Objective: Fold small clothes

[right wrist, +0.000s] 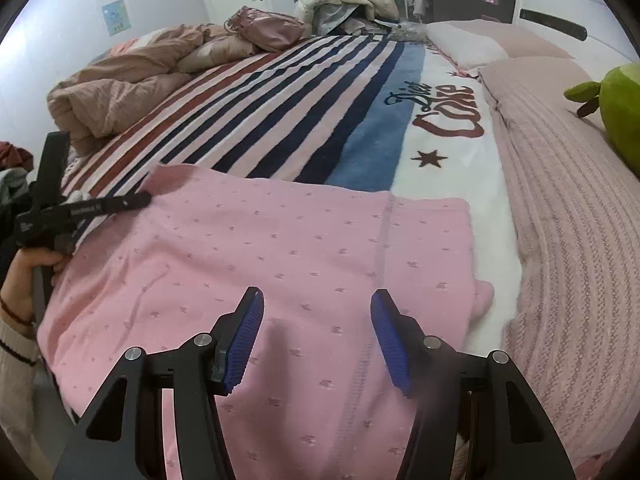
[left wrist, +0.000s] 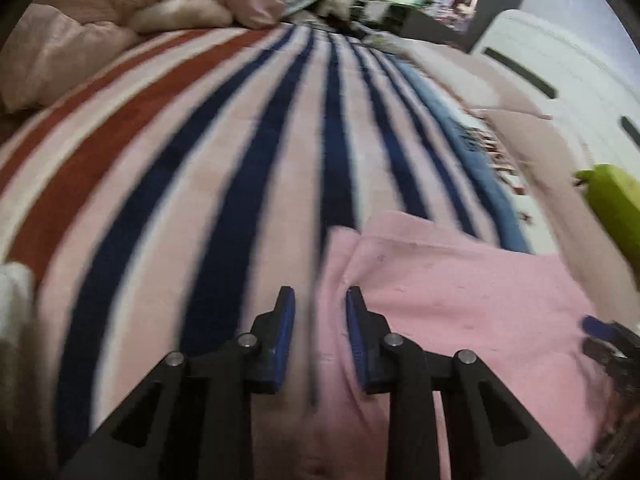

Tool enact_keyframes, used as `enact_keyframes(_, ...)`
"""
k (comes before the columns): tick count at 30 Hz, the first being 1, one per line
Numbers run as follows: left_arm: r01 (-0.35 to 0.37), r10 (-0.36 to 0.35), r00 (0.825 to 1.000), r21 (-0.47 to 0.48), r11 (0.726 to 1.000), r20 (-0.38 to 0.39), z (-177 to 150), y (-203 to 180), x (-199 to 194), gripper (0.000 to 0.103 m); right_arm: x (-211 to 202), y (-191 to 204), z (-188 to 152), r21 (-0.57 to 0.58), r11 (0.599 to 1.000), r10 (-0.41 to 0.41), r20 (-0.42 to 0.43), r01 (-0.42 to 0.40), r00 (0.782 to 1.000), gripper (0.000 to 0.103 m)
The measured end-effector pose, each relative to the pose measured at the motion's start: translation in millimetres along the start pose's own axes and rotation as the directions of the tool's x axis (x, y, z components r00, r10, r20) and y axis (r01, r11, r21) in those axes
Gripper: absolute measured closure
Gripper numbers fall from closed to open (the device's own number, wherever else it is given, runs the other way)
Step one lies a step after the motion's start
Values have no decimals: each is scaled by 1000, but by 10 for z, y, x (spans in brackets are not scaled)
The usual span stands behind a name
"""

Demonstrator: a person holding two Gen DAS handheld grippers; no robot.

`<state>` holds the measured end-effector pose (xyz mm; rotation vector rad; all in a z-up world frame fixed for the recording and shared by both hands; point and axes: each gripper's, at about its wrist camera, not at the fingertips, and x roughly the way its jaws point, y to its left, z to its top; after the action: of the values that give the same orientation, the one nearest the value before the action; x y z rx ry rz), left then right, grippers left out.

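A pink dotted garment (right wrist: 280, 248) lies spread flat on the striped blanket (right wrist: 300, 100) near the bed's front edge. My right gripper (right wrist: 316, 308) hovers open over its near middle, with nothing between the blue pads. In the left wrist view, my left gripper (left wrist: 320, 300) stands over the left edge of the pink garment (left wrist: 460, 300), jaws a little apart, and the cloth edge lies below the gap, not pinched. Seen from the right wrist, the left gripper (right wrist: 140, 200) points at the garment's far left corner, held by a person's hand (right wrist: 24, 276). The right gripper's tip (left wrist: 600, 336) shows at the right edge.
A crumpled beige duvet (right wrist: 120, 92) and a pink bag (right wrist: 268, 30) lie at the far left of the bed. Pillows (right wrist: 520, 44) and a green plush toy (right wrist: 620, 108) sit on the right. A ribbed pink cover (right wrist: 568, 220) lies beside the blanket.
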<state>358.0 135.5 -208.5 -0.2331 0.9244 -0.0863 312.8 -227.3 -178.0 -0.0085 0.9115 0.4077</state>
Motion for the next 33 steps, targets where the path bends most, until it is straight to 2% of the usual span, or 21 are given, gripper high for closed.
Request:
enact_keyframes(2,-43,43,999,20,999,5,-6,33,-14,69,18,-34,-12,7,1000,-2,-7,2,1000,51)
enact_keyframes(3,-87,86,996,41,995,13,-7,22,-34,68,23,-43,-14,7,1000,-3,-10,3,1000,51)
enact_keyframes(5,-207,206,978,51,977,32,16,59,-62,70,22,-50,-16,6,1000,-14,-11,14,1000,51)
enact_keyframes(6,-182,180,983,38,983,37,16,98,-130,70,11,-52,-16,6,1000,-17,-10,18,1000,51)
enact_keyframes(8,-63,62,997,12,998,46,-21,138,-306,68,-51,-48,-32,10,1000,-14,1,14,1000,52)
enact_keyframes(10,-34,31,997,37,999,71,-119,102,-532,63,-204,-16,-102,9,1000,6,34,-6,999,52)
enact_keyframes(12,1,-9,995,78,997,98,-278,4,-806,43,-384,69,-226,-10,1000,23,67,-22,997,57)
enact_keyframes(17,109,-118,986,77,991,121,-826,-167,-1355,31,-732,323,-620,-40,996,78,126,-74,989,92)
enact_keyframes(18,125,-133,983,66,990,128,-960,-178,-1446,25,-801,403,-739,-43,995,95,137,-90,986,94)
enact_keyframes(21,171,-172,978,16,985,121,-1283,-200,-1550,19,-876,605,-967,-44,989,146,152,-141,978,94)
enact_keyframes(24,194,-188,978,-57,979,93,-1639,-174,-1576,18,-838,857,-1106,-65,980,194,147,-186,970,94)
enact_keyframes(26,239,-231,970,-117,964,78,-1843,-134,-1567,18,-775,1021,-1139,-82,977,209,140,-199,968,94)
enact_keyframes(29,321,-316,947,-179,930,54,-2060,-158,-1494,18,-670,1217,-1123,-88,972,227,134,-216,965,94)
enact_keyframes(33,398,-394,917,-215,892,65,-2126,-273,-1356,18,-547,1326,-1068,-87,982,175,122,-165,977,94)
